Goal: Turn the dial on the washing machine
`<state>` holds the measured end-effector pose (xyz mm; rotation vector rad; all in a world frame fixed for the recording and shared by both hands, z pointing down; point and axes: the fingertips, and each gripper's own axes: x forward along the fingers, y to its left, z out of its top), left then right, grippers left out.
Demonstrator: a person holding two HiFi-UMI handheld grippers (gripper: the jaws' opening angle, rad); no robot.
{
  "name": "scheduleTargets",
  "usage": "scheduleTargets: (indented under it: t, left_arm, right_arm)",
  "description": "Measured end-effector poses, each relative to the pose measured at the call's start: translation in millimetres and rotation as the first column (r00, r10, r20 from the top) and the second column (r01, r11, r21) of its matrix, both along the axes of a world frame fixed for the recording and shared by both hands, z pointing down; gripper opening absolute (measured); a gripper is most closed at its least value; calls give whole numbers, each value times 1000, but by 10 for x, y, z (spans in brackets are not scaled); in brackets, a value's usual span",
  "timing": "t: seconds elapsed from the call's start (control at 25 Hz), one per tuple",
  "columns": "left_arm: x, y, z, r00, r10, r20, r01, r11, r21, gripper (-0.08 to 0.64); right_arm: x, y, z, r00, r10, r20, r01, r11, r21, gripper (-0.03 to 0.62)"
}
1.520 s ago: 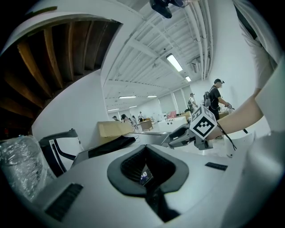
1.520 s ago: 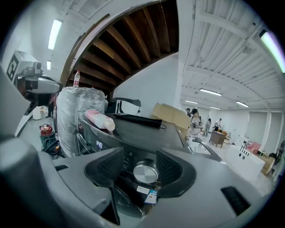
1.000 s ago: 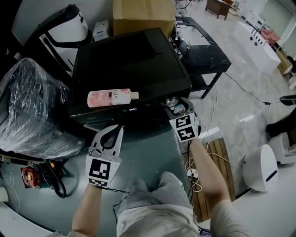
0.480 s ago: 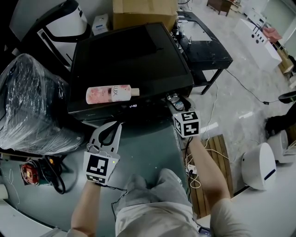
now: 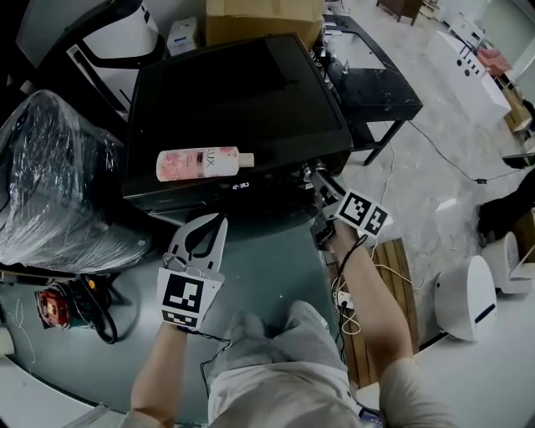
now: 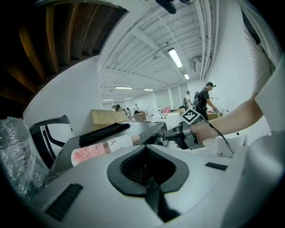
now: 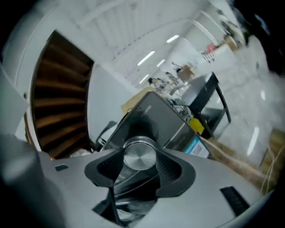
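Observation:
The black washing machine (image 5: pixel 234 100) stands before me, its silver dial (image 5: pixel 310 173) at the front right corner. My right gripper (image 5: pixel 321 184) reaches level onto the dial (image 7: pixel 140 154). Its jaws have just been closing, and their black pads now press the dial's sides. The marker cube (image 5: pixel 364 212) is tipped over to the right. My left gripper (image 5: pixel 211 224) hangs shut and empty in front of the machine's front panel, left of the dial. A pink bottle (image 5: pixel 201 160) lies on its side on the lid.
A plastic-wrapped bundle (image 5: pixel 58 175) stands at the left. A cardboard box (image 5: pixel 263 21) is behind the machine and a black table (image 5: pixel 372 84) to its right. Cables and a wooden pallet (image 5: pixel 401 276) lie on the floor by a white device (image 5: pixel 468 301).
The right gripper has rolled over on the dial, so its marker cube has swung from on top down to the right. The left gripper has stayed in place.

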<state>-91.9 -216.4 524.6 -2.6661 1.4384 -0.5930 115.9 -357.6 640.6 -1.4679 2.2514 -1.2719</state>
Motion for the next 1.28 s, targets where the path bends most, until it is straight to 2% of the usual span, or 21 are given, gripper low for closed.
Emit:
scheduleTargets:
  t: [0.04,0.12,0.24,0.44,0.64,0.84,1.0,1.08,1.16,1.28]
  left_arm:
    - [0,4,3,1000,-2,11,2,1000,-2,19]
    - [1,15,7,1000,-3,22,3,1000,-8,19]
    - [-2,47,6,1000,-12,-10,11,999,-32,19]
    - [-34,166,-67,1000,-15,-28,13,997,-71,19]
    - [-108,301,-169,1000,-12,-19,10,995,-101,18]
    - [-184,350,-193,999,-31,-20,28,991,-131,19]
    - [-210,346,-206,999,-34,-14,32,989,-143,19]
    - [-229,316,-195,999,-47,-18,44,989,-144,19]
    - [-243,275,-185,997,-66,-30,62,988,-140,20]
    - [-227,241,-159,997,-70,-31,65,988,-141,20]
  right_arm:
    - [14,2,-3,994,35,104,-32,999,-29,250]
    - [74,-12,-37,972,99,215,-90,995,-49,215]
    - [203,-54,-60,956,155,248,-144,988,-62,140]
    - [197,93,-50,958,145,249,-123,987,-102,161]
    - [171,71,-132,980,112,166,-98,991,-88,187]
    - [88,-59,-98,980,115,160,-94,987,-131,204]
    - [76,-84,-97,992,94,90,-82,989,-124,225]
    - [58,-90,-113,998,68,18,-66,993,-95,227]
    - [38,-87,-125,995,34,-93,-40,997,-60,229]
    - [-20,-85,-149,960,-14,-278,15,1000,2,232]
